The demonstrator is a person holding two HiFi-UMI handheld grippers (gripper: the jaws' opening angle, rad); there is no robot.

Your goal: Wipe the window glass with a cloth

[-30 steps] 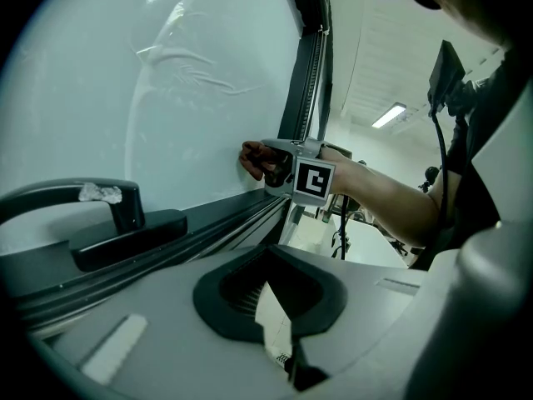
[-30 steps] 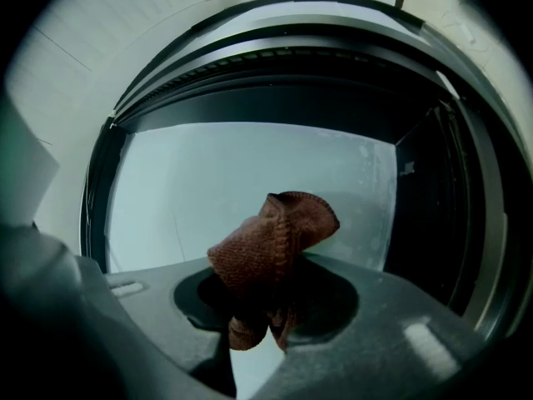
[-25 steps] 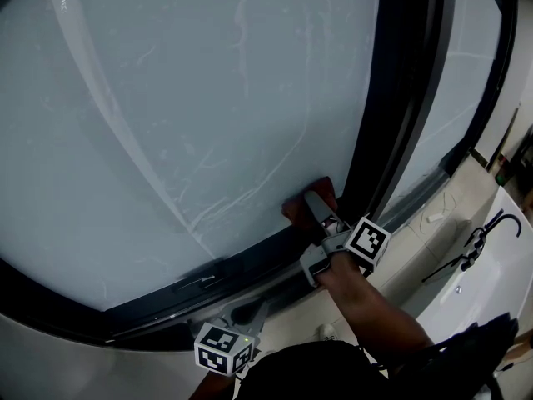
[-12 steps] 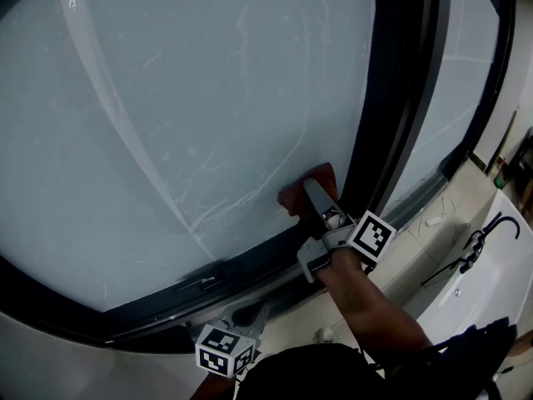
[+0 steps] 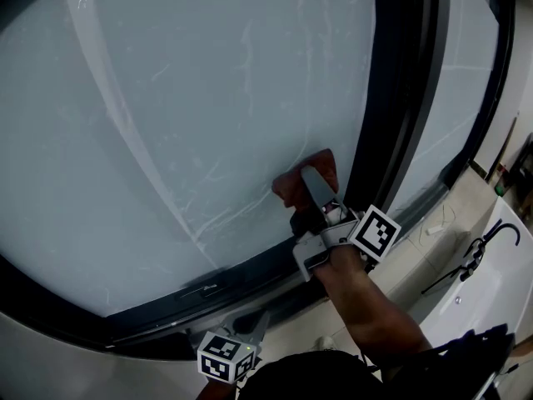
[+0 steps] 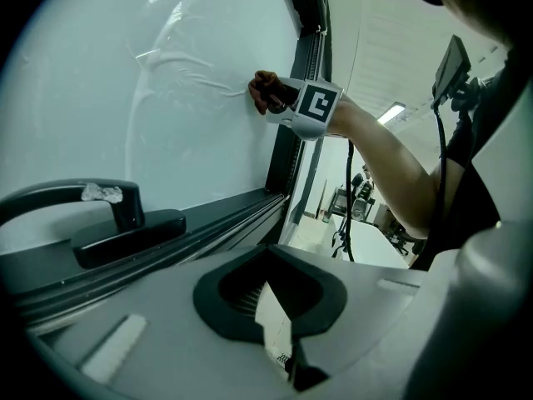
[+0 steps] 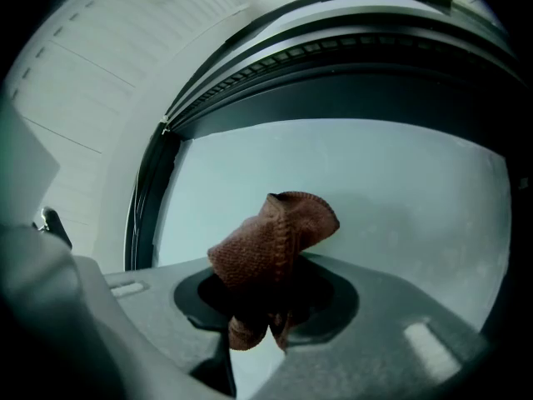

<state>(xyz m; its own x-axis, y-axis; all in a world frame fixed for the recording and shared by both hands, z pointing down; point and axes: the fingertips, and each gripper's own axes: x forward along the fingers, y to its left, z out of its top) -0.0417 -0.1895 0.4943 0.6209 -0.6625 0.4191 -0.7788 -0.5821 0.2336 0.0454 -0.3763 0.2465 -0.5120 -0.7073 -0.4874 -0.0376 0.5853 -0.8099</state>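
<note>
Risk: rust-brown knitted cloth (image 7: 271, 248), pressed on the pale streaked window glass (image 5: 191, 98) toward 5 o'clock, slipping from the right tool (image 7: 262, 332), clamped on its lower fold only, under wiping drag; or striking the black window frame (image 5: 391, 98) at 3 o'clock. Counted: one cloth, one black lever handle (image 6: 108, 223), two tools, left tool (image 6: 279, 340) closed, empty.

Black handle (image 6: 125, 232) sits on the dark frame (image 6: 221, 217).
</note>
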